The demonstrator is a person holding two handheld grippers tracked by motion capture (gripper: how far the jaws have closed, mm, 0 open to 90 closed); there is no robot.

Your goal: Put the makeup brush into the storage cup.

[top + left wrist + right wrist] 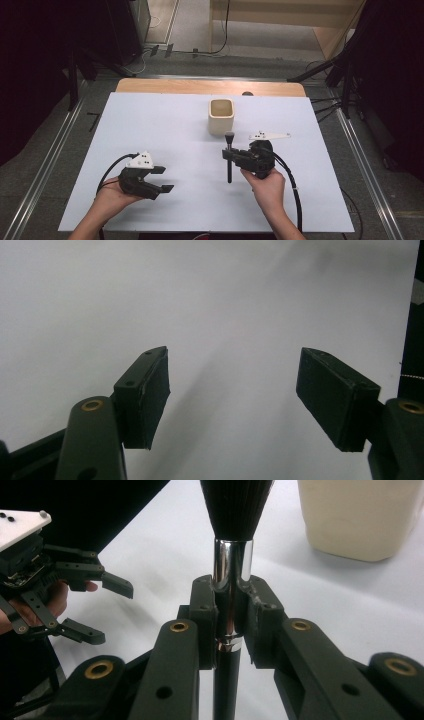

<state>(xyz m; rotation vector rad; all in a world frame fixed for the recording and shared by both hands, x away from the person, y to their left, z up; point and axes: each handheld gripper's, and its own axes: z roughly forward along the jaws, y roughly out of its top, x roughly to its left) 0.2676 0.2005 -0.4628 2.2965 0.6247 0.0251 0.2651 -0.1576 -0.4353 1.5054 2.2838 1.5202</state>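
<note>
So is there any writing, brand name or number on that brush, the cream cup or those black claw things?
None can be read. The brush, the cream cup, the left gripper and the right gripper all show bare surfaces, with no label, number or sign on them.

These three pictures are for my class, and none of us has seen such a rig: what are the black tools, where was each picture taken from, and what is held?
A person works at a white table with a hand-held two-jaw gripper in each hand. The high view looks down from above. The other two come from cameras riding on the grippers, looking along their jaws. The left gripper is open and empty; its own view shows only bare table between its fingers. The right gripper is shut on a black makeup brush, clamped at its shiny metal collar. A cream square cup stands just beyond the bristles.
</note>
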